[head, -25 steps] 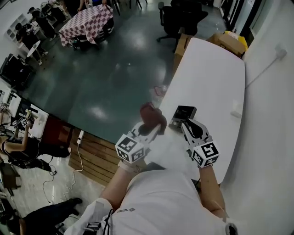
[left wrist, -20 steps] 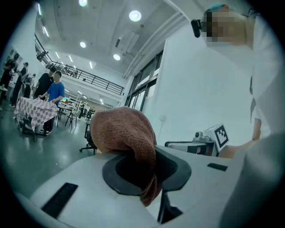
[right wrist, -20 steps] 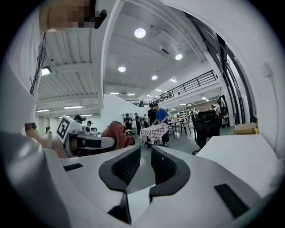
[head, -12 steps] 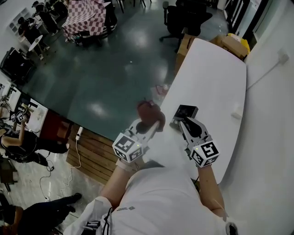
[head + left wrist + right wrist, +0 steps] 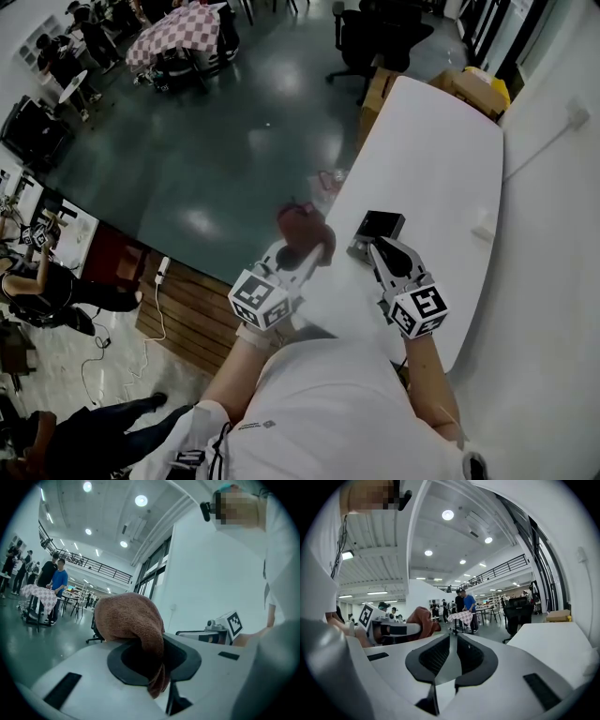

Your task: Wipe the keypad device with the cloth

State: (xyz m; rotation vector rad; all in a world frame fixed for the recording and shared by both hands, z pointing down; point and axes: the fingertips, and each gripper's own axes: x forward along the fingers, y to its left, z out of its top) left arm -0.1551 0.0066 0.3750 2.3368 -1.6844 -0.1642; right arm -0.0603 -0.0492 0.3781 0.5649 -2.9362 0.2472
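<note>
The keypad device (image 5: 379,227), a small dark box, lies near the left edge of the white table (image 5: 441,159). My left gripper (image 5: 302,251) is shut on a brown cloth (image 5: 302,228), held just off the table's left edge beside the device. In the left gripper view the cloth (image 5: 131,620) bulges up out of the jaws of that gripper (image 5: 154,653). My right gripper (image 5: 382,248) hovers at the device's near edge. Its jaws (image 5: 453,648) are closing, a narrow gap remains, and nothing is between them. The device is hidden in both gripper views.
A small white object (image 5: 484,228) sits near the table's right edge. Cardboard boxes (image 5: 469,86) and a black office chair (image 5: 361,37) stand at the far end. Dark green floor lies left, with a wooden platform (image 5: 187,309) and a checked-cloth table (image 5: 183,28).
The left gripper with the cloth has drifted slightly to the left. The right gripper stays at the device's near edge.
</note>
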